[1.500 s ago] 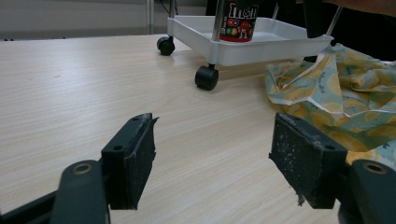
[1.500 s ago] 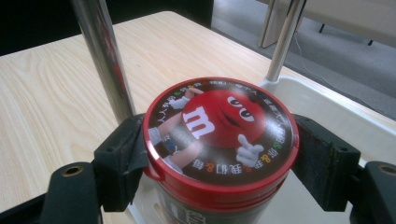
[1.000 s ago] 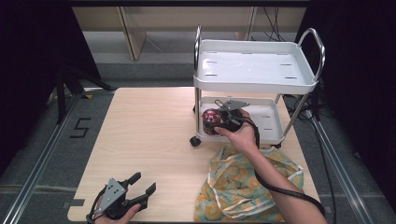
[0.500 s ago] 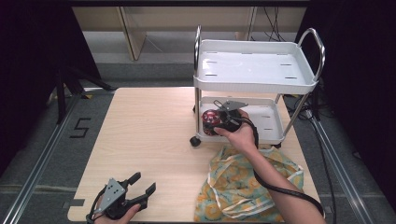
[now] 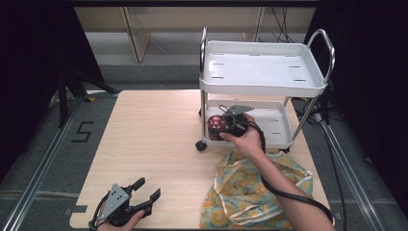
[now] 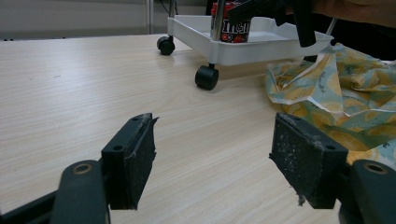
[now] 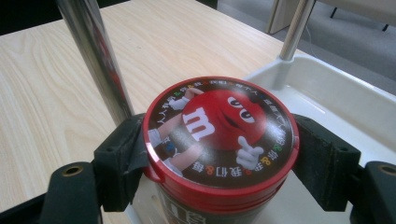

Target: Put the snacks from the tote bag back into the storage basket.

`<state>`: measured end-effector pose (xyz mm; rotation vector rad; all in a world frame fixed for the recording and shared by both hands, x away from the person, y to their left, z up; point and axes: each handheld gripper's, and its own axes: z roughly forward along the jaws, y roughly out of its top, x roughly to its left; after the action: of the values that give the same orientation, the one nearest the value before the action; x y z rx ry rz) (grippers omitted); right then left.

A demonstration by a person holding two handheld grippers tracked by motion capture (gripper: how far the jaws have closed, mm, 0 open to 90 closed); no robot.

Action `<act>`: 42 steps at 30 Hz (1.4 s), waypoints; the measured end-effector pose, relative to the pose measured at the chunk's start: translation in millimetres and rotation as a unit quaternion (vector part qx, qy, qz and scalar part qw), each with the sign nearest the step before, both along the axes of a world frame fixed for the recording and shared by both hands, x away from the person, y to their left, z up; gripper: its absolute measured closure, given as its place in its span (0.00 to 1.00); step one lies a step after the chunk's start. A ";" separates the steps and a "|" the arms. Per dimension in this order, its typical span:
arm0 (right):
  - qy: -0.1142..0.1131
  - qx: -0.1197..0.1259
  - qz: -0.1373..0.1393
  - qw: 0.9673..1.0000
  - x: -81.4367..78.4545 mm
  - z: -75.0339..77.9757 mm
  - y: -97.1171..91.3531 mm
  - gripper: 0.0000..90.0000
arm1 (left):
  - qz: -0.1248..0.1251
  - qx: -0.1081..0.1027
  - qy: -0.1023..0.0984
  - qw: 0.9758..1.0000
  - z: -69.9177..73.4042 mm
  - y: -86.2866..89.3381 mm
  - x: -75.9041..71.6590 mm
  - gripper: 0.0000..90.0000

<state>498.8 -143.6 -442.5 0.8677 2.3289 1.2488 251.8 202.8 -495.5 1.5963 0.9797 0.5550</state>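
Note:
A round candy can (image 7: 219,135) with a red lid and a cartoon face stands upright at the near left corner of the white cart's lower shelf (image 5: 276,129). My right gripper (image 5: 220,130) is shut on it, one pad pressing each side just under the lid. From the left gripper view the can (image 6: 233,23) rises out of that shelf (image 6: 261,46), and from the high view it shows as a dark red disc (image 5: 215,122). My left gripper (image 5: 147,188) rests low at the table's front left, open, with bare wood between its pads (image 6: 135,163).
The white two-shelf cart (image 5: 262,89) stands on castors (image 6: 206,77) at the table's right rear, a chrome post (image 7: 93,56) close beside the can. A yellow-green patterned cloth bag (image 5: 250,187) lies crumpled at the front right under my right forearm. The light wooden table (image 5: 154,134) spreads to the left.

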 end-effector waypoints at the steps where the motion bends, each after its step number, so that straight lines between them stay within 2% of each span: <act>1: 0.000 0.000 0.000 1.000 0.1 -0.3 0.1 0.29 | 0.000 0.000 0.000 1.000 0.0 0.0 0.0 0.33; 5: -0.010 -0.004 0.005 1.000 2.2 -1.8 -0.4 0.29 | 0.000 0.001 0.000 1.000 0.1 0.1 -0.1 0.33; 6: 0.006 0.007 -0.004 1.000 -0.8 -1.8 0.0 0.29 | 0.000 0.001 0.001 1.000 0.0 0.1 -0.1 0.33; 10: 0.001 0.005 -0.002 1.000 0.4 -5.0 -0.1 0.29 | 0.000 0.001 0.001 1.000 0.1 0.0 -0.2 0.33; 11: 0.004 0.009 -0.003 1.000 -0.3 -5.1 -0.4 0.29 | -0.006 -0.001 -0.004 1.000 -0.4 0.0 0.9 0.33; 17: 0.006 0.009 -0.004 1.000 -0.6 -5.3 -1.1 0.29 | -0.006 0.001 -0.003 1.000 -0.4 0.1 0.9 0.33; 18: 0.012 0.011 -0.005 1.000 -0.8 -6.3 -1.3 0.28 | -0.006 0.000 -0.003 1.000 -0.4 0.0 0.9 0.33; 19: 0.009 0.013 -0.002 1.000 0.1 -7.2 -1.7 0.28 | -0.004 -0.002 -0.001 1.000 -0.5 -0.5 0.5 0.33; 21: 0.010 0.001 -0.003 1.000 0.7 -8.5 -1.8 0.24 | -0.005 -0.003 -0.001 1.000 -0.6 -0.6 0.7 0.33; 22: 0.019 0.002 -0.002 1.000 -0.6 -8.3 -1.6 0.22 | -0.005 -0.003 -0.001 1.000 -0.6 -0.6 0.7 0.33; 23: 0.019 0.002 -0.002 1.000 -0.6 -8.3 -1.6 0.22 | -0.005 -0.002 -0.001 1.000 -0.6 -0.6 0.7 0.33; 25: 0.017 0.003 -0.008 1.000 -1.7 -7.3 -1.6 0.19 | -0.005 -0.002 -0.002 1.000 -0.6 -0.7 0.7 0.33; 30: 0.017 -0.002 -0.019 1.000 -4.3 -1.3 -3.7 0.19 | -0.005 -0.002 -0.002 1.000 -0.5 -0.6 0.7 0.33; 31: 0.006 -0.006 -0.005 1.000 -3.1 -0.1 -5.1 0.19 | -0.005 -0.002 -0.001 1.000 -0.6 -0.6 0.8 0.33; 34: 0.004 -0.015 -0.008 1.000 -5.5 2.7 -7.2 0.19 | -0.004 -0.004 -0.002 1.000 -0.7 -1.2 1.0 0.33; 35: 0.016 -0.010 -0.015 1.000 -8.2 3.9 -7.4 0.19 | -0.004 -0.003 -0.002 1.000 -0.6 -1.2 0.9 0.33; 36: 0.016 -0.010 -0.015 1.000 -8.2 3.9 -7.4 0.19 | -0.004 -0.003 -0.002 1.000 -0.6 -1.2 0.9 0.33; 37: 0.016 -0.008 0.000 1.000 -9.4 5.6 -9.3 0.19 | -0.004 -0.004 -0.002 1.000 -0.7 -1.2 1.0 0.33; 39: 0.014 -0.011 -0.002 1.000 -11.1 6.6 -10.6 0.19 | -0.003 -0.004 -0.002 1.000 -0.7 -1.2 1.1 0.33; 40: 0.017 -0.015 -0.013 1.000 -13.0 7.1 -10.9 0.19 | -0.003 -0.004 -0.002 1.000 -0.7 -1.2 1.1 0.33; 42: 0.011 -0.015 -0.009 1.000 -14.2 8.3 -12.9 0.19 | -0.003 -0.004 -0.002 1.000 -0.7 -1.1 1.1 0.33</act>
<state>484.6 -156.5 -434.1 0.8942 2.3454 1.2007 252.9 201.6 -496.2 1.5902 0.9723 0.5481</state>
